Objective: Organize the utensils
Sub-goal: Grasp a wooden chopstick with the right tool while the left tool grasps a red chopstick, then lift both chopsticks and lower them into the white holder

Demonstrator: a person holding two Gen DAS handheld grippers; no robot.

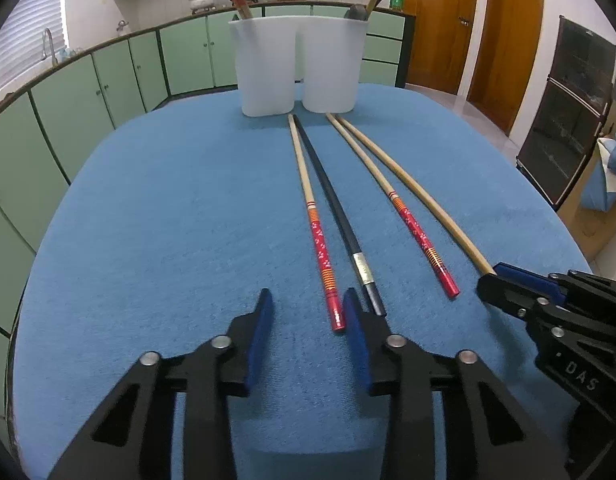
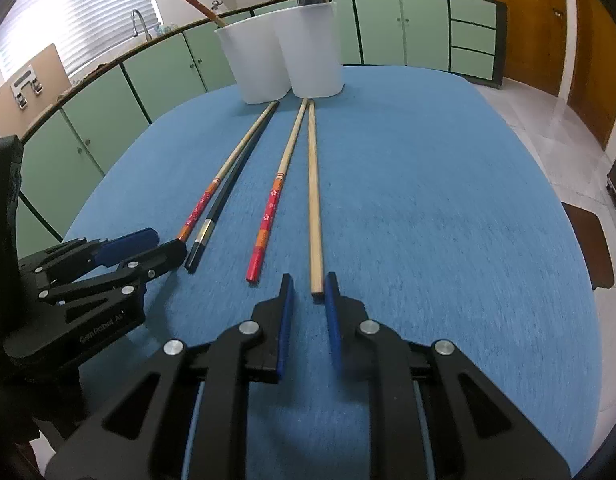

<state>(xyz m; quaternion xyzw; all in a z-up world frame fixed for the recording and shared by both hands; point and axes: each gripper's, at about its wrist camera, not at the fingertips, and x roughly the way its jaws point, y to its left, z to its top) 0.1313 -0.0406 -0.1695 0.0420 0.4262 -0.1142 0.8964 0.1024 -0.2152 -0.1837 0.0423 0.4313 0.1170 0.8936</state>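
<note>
Chopsticks lie in a row on the blue tablecloth (image 1: pixel 147 220), their thin tips toward two white cups (image 1: pixel 299 64) at the far edge and their thick ends toward the grippers. Counted from the left in the left wrist view, they are a red-handled chopstick (image 1: pixel 320 240), a black chopstick (image 1: pixel 340 220) with a silver band, a second red-handled chopstick (image 1: pixel 412 224) and a plain wooden chopstick (image 1: pixel 420 192). The first two almost meet at their tips just in front of the cups, and the second two do the same.

The cups stand side by side, touching. The left cup (image 2: pixel 255 60) holds a red-handled stick leaning left; the right cup (image 2: pixel 312 48) holds a wooden one, a dark one and a dark rounded object that I cannot identify.

The left gripper (image 1: pixel 308 300) is spread wide just above the cloth, holding nothing. Its right finger (image 1: pixel 356 328) sits between the ends of the first red-handled chopstick and the black one, right beside both.

The right gripper (image 2: pixel 310 284) is also spread and holds nothing. The end of the plain wooden chopstick (image 2: pixel 314 200) lies between its two blue pads (image 2: pixel 285 320), closer to the right-hand one; whether it touches that pad I cannot tell.
</note>
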